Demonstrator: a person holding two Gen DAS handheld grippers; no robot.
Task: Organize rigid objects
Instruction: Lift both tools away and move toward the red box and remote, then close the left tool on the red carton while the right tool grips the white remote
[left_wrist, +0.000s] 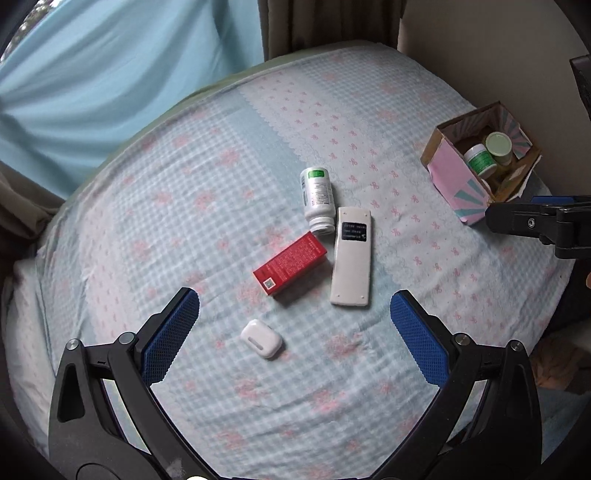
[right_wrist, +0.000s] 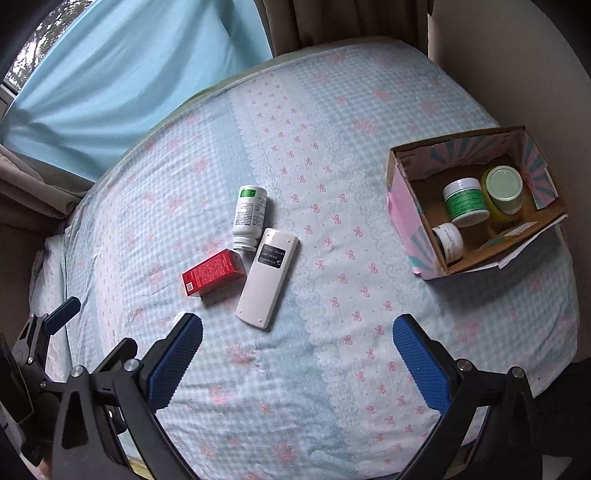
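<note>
Both grippers, left (left_wrist: 294, 308) and right (right_wrist: 297, 334), spread wide, holding nothing. Mid-bed (left_wrist: 424, 302): pill bottle (left_wrist: 317, 197), remote (left_wrist: 351, 256), red carton (left_wrist: 290, 263), earbud case (left_wrist: 261, 339). Near right edge: cardboard box (right_wrist: 410, 225) containing jars (right_wrist: 466, 202).

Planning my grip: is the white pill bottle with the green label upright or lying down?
Lying down. The white pill bottle with the green label rests lengthwise on the checked bedsheet, cap beside the white remote.

A bed (left_wrist: 184, 206) in checked blue-pink sheeting sits before a daylit blue curtain (left_wrist: 110, 66) and beige wall (right_wrist: 498, 55).
</note>
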